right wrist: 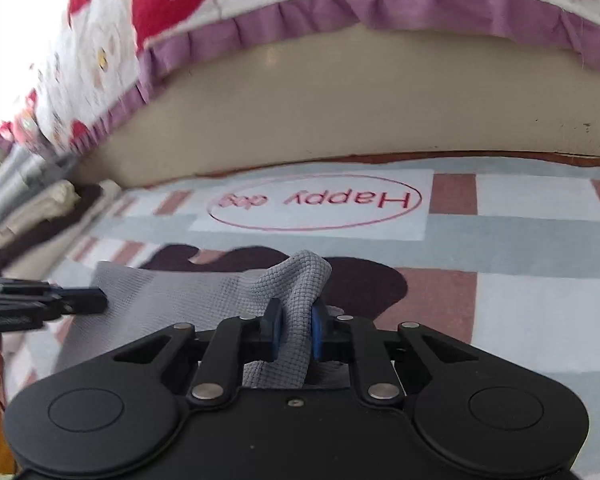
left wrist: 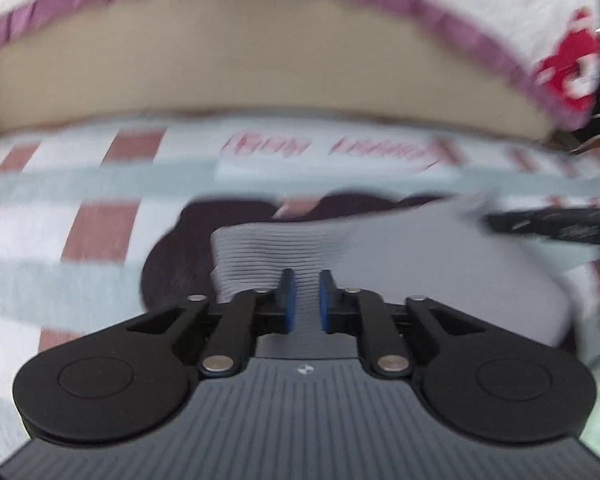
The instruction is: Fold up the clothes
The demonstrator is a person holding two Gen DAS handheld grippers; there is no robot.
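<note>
Two tongs work one grey cloth (right wrist: pixel 172 300) here, and we judge the fold only partly done. The cloth lies on a checked sheet (right wrist: pixel 520 248) over the bed, near a "Happy dog" print (right wrist: pixel 314 202), with part of it flat and part lifted. Our right tongs (right wrist: pixel 296 334) pinch a bunched ridge of the knit, which stands up between the blue pads and runs back under the tool. Our left tongs (left wrist: pixel 306 300) sit over a ribbed part of the cloth (left wrist: pixel 260 252) with the pads pressed nearly together, cloth showing in the narrow gap (we cannot tell if they grip it, the view being blurred). In the right view the left tool reaches in over the cloth's flat left part. A stack of folded pieces (right wrist: pixel 40 220) waits at the far left, so some clothes are done. Left for us: laying this piece over, flattening it, and stacking it.
</note>
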